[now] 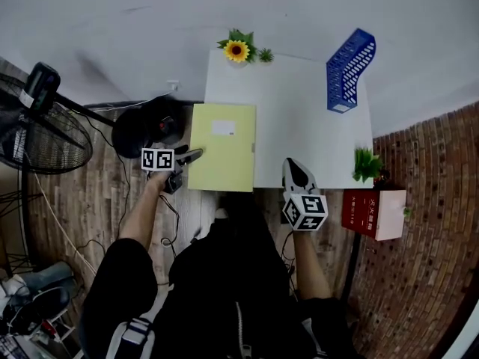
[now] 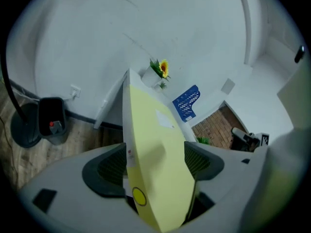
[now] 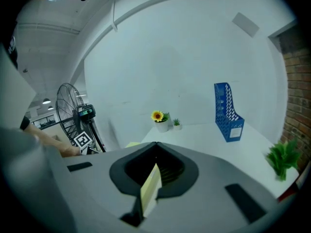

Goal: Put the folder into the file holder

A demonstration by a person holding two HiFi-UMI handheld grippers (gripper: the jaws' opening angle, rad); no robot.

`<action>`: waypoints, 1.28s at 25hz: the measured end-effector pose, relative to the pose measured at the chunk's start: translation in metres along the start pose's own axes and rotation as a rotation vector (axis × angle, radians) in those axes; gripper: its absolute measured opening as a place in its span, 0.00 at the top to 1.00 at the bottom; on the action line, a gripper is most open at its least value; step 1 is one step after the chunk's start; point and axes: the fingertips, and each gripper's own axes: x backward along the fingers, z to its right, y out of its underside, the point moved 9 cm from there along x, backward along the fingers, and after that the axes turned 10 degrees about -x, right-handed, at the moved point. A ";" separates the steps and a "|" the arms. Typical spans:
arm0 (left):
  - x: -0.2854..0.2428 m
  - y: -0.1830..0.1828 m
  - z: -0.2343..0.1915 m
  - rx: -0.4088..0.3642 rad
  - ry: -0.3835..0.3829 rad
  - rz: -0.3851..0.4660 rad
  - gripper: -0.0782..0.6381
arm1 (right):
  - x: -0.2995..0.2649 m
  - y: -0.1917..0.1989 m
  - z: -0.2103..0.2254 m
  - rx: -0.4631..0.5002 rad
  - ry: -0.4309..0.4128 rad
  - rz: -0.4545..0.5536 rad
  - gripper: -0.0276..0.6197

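A pale yellow folder [image 1: 222, 155] lies flat on the left part of the white table [image 1: 299, 118] and overhangs its left edge. My left gripper [image 1: 188, 156] is shut on the folder's left edge. In the left gripper view the folder [image 2: 150, 130] runs edge-on between the jaws of the left gripper [image 2: 158, 161]. The blue file holder [image 1: 349, 69] stands upright at the table's back right corner, and both gripper views show the holder [image 2: 186, 102] [image 3: 227, 113] too. My right gripper [image 1: 293, 164] rests at the table's front edge, right of the folder, with its jaws [image 3: 156, 147] together.
A sunflower pot [image 1: 237, 50] stands at the table's back left. A small green plant [image 1: 366, 164] and a red box [image 1: 370, 212] sit by the front right corner. On the floor to the left are a black bin [image 1: 150, 126] and a fan [image 1: 37, 126].
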 end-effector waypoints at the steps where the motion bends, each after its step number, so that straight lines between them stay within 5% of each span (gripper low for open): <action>1: -0.004 0.003 -0.005 0.032 0.027 -0.012 0.36 | -0.003 -0.002 0.003 -0.002 0.000 -0.006 0.95; 14: -0.052 0.011 -0.040 0.233 0.180 -0.090 0.36 | -0.028 0.000 0.048 -0.011 0.025 -0.110 0.95; 32: -0.043 0.016 -0.048 0.311 0.263 -0.122 0.46 | -0.031 0.000 0.056 -0.003 0.028 -0.130 0.95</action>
